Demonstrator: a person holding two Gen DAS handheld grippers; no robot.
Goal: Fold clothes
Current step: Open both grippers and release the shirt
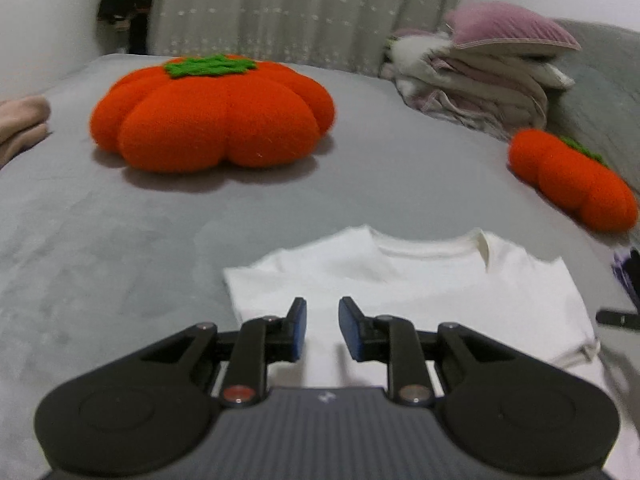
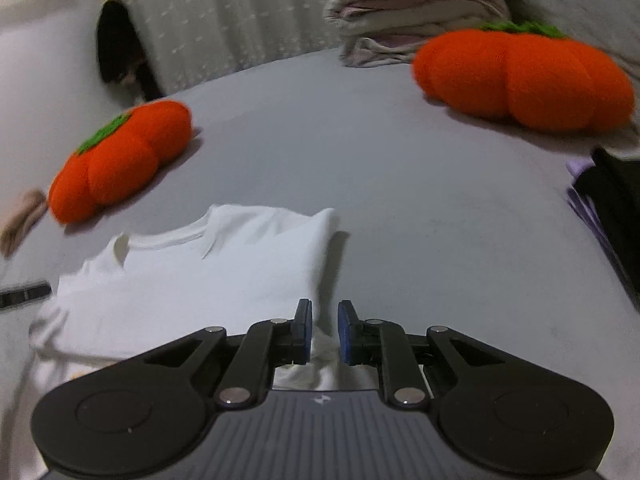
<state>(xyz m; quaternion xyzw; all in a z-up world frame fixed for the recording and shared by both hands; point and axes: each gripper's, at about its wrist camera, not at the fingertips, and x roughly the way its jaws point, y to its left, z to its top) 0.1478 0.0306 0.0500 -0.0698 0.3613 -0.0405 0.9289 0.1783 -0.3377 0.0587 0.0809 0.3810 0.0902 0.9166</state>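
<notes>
Jaws of the left gripper (image 1: 322,326) stand slightly apart over the white T-shirt (image 1: 400,292); no cloth shows between the blue pads, so nothing is held. Right gripper (image 2: 324,330) also shows a narrow gap, at the shirt's side edge; a ridge of white fabric rises beneath the gap, but whether the pads pinch it cannot be told. Shirt lies flat on the grey bed cover (image 1: 120,248), collar away from the grippers, sides apparently already turned in. Two orange pumpkin cushions (image 1: 212,112) sit well apart from it. Judgement: mid-fold, between grasps. Next move likely needs both grippers to take the near hem and carry it toward the collar, keeping edges aligned.
</notes>
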